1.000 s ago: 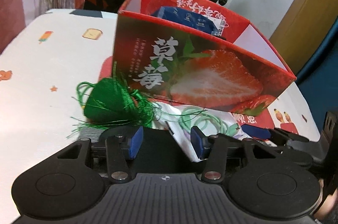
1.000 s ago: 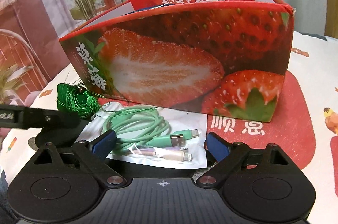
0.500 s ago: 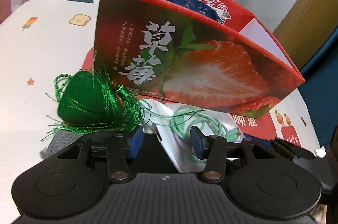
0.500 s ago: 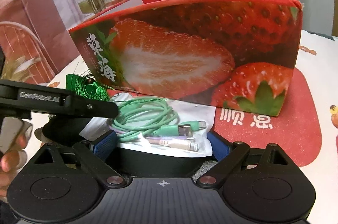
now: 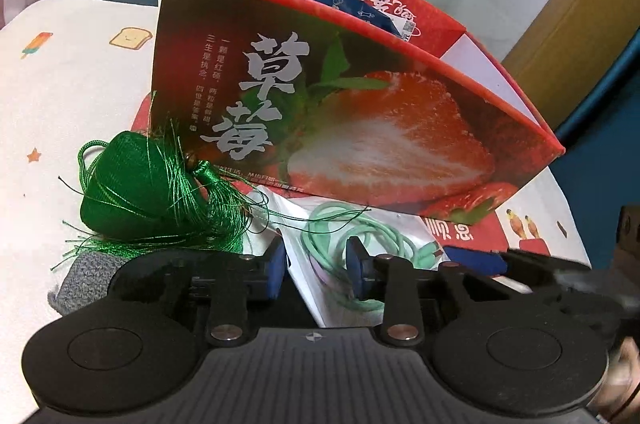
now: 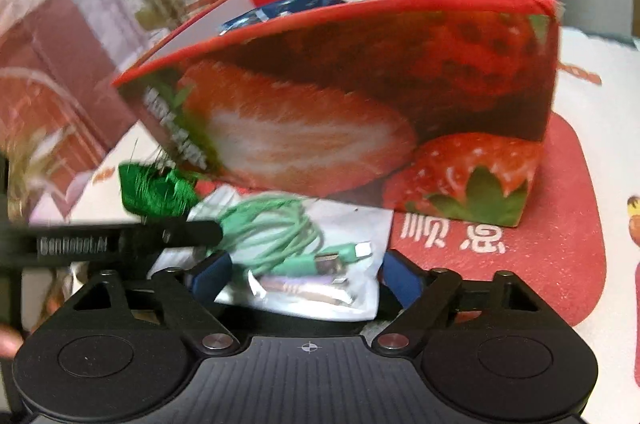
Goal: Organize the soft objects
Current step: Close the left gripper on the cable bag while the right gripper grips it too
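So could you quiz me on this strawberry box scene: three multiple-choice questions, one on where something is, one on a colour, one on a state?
1. Where does the bag of cables lie?
A. inside the box
B. on the table in front of the box
C. on the bike seat

2. What colour is the tasselled pouch?
A. green
B. yellow
C. white

3. The strawberry box is:
A. sealed with a lid
B. crushed flat
C. open-topped with something blue inside

Answers: 1 B, the bag lies flat at the box's foot. 2 A, its threads are bright green. 3 C, a blue packet shows above the rim.
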`<state>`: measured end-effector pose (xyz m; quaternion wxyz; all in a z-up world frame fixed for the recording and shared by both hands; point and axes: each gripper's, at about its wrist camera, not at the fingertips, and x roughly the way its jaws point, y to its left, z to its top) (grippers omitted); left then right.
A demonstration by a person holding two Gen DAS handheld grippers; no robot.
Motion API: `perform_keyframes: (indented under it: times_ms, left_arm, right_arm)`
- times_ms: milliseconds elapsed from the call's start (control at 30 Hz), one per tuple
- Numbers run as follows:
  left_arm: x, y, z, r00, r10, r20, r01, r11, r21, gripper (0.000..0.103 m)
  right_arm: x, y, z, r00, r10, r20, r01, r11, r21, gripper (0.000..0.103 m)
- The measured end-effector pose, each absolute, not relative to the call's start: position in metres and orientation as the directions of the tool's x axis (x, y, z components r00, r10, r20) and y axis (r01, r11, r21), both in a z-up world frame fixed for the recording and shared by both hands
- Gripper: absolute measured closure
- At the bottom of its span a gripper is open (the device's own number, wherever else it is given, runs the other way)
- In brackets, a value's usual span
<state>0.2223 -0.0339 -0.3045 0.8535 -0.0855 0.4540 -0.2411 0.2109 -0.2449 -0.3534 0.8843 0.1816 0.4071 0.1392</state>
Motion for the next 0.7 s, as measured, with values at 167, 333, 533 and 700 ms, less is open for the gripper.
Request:
perform_keyframes:
  times_ms: [167, 333, 533, 700]
  left_arm:
    - [0.22, -0.031, -0.306, 0.471, -0.495, -0.73, 0.349, 0.865, -0.361, 0.067]
    - [0.221, -0.027, -0.308, 0.465, -0.505, -0.727, 0.339, 0.86, -0.38, 0.066]
    - [0.221, -0.027, -0.308, 0.462, -0.504, -0.73, 0.326, 0.862, -0.389, 0.067]
    - [0.213, -0.029, -0.3, 0.461, -0.516, -0.722, 0.35, 0.853, -0.386, 0.067]
  right_arm:
    - [0.222, -0.253, -0.357, 0.637, 0.396, -0.661, -0.04, 0.874, 0.485, 0.029]
    - [0.225, -0.242, -0.355, 0.634, 0.337, -0.696, -0.044, 0.914, 0.403, 0.037]
    - [0.221, -0.239, -0.355, 0.633, 0.351, -0.69, -0.033, 0.903, 0.429, 0.044]
    - [0.211, -0.24, -0.35, 0.633, 0.371, -0.679, -0.033, 0.89, 0.455, 0.046]
